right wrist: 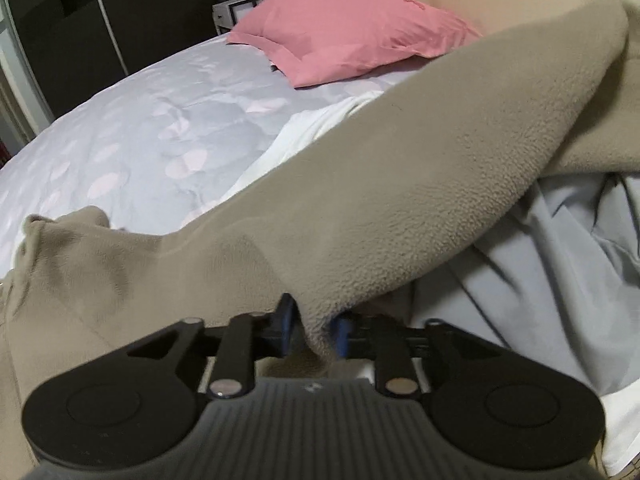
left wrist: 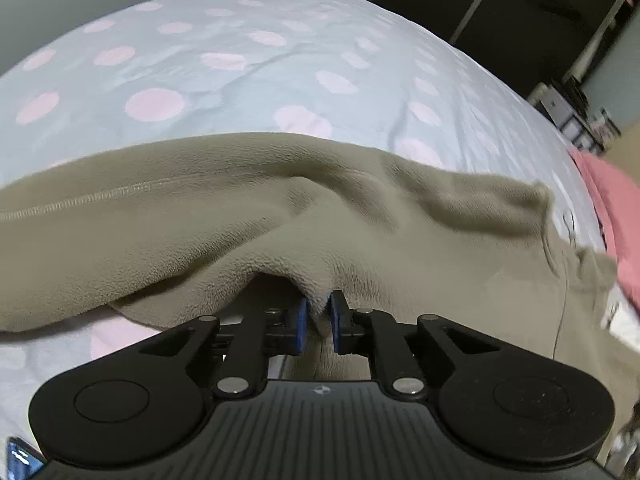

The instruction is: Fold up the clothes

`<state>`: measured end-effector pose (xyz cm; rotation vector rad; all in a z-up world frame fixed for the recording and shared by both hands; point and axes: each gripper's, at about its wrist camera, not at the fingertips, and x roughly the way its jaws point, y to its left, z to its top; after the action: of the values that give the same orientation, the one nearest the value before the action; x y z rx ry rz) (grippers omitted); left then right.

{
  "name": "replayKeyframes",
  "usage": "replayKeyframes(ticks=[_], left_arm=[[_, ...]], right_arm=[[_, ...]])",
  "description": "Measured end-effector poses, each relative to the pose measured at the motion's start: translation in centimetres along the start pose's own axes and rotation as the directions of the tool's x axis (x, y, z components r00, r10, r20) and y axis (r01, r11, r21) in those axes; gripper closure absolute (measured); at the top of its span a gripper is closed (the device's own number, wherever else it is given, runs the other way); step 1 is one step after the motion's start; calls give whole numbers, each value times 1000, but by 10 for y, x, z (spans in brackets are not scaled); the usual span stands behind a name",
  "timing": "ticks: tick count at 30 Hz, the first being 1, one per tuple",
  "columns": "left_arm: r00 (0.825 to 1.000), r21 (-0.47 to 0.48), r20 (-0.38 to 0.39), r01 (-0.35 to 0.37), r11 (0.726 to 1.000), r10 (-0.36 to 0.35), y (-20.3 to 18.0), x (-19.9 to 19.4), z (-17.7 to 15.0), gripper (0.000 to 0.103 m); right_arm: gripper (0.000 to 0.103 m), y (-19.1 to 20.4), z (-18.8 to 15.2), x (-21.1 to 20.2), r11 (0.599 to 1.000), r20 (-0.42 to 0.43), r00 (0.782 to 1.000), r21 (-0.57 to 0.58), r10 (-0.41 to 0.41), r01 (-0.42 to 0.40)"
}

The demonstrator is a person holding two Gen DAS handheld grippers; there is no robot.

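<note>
A khaki fleece garment [left wrist: 240, 216] lies spread across the bed, with a stitched seam running along its left part. My left gripper [left wrist: 319, 312] is shut on a pinched fold of its near edge, which is lifted slightly. In the right wrist view the same fleece garment [right wrist: 400, 208] stretches up to the right. My right gripper [right wrist: 314, 326] is shut on another fold of it, held above the bed. The blue pads [right wrist: 285, 320] press the fabric from both sides.
The bed has a pale blue cover with pink dots [left wrist: 224, 60]. A pink pillow [right wrist: 344, 28] lies at its head. A grey garment [right wrist: 540, 280] and a white one [right wrist: 320, 128] lie beside the fleece. Dark wardrobes [right wrist: 60, 20] stand beyond the bed.
</note>
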<state>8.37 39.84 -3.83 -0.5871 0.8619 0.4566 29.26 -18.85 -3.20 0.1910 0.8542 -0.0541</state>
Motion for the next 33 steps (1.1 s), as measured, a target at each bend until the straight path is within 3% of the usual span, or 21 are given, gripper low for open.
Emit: replayKeyframes(ticks=[3,5,6,12,15,19,22,25,26,28,31,33], left_arm=[[999,55,-43,6,998,-4,-5,-11,-9,82],[997,86,-77,17,996,-10,-6,-18,-19,65],[995,106,-95,16,994,-6,-6,-20,-25,61],[977,252,-208,0,968,54,-8,-21,-76,59],[961,307,-265,0,952,85,-6,-15,-98,69],[962,412,-225,-52,910,157,-13,-15,-116,97],[955,445,-191,-121,887,226,-12,-16,-118,103],[929,490,-145,-232,841,341,-5,-14,-119,103],[926,468,-161,-232,853,340,1,-13,-116,103],[941,420,-173,-196,886,290,8,-21,-111,103],[969,449,-148,-111,887,197,-1,-47,-115,103],[980,504,-141,-49,862,138,-10,-64,-125,103]], right_arm=[[68,-1,-5,-8,999,-10,1000,-29,23,-23],[66,-2,-14,-18,998,-33,999,-42,38,-39],[65,-3,-18,-22,998,-47,998,-49,45,-47],[60,-7,-56,-36,980,-138,986,-163,95,-117],[60,-13,-76,-41,967,-185,977,-212,104,-143],[61,-26,-96,-49,958,-203,976,-254,85,-136],[63,-33,-107,-57,954,-220,972,-262,88,-145],[72,-35,-118,-74,947,-225,967,-268,118,-178],[72,-33,-121,-81,936,-225,963,-283,148,-210],[73,-25,-134,-97,903,-234,951,-329,203,-274],[73,-10,-159,-117,853,-241,942,-414,234,-318],[73,-2,-172,-127,825,-248,937,-454,246,-337]])
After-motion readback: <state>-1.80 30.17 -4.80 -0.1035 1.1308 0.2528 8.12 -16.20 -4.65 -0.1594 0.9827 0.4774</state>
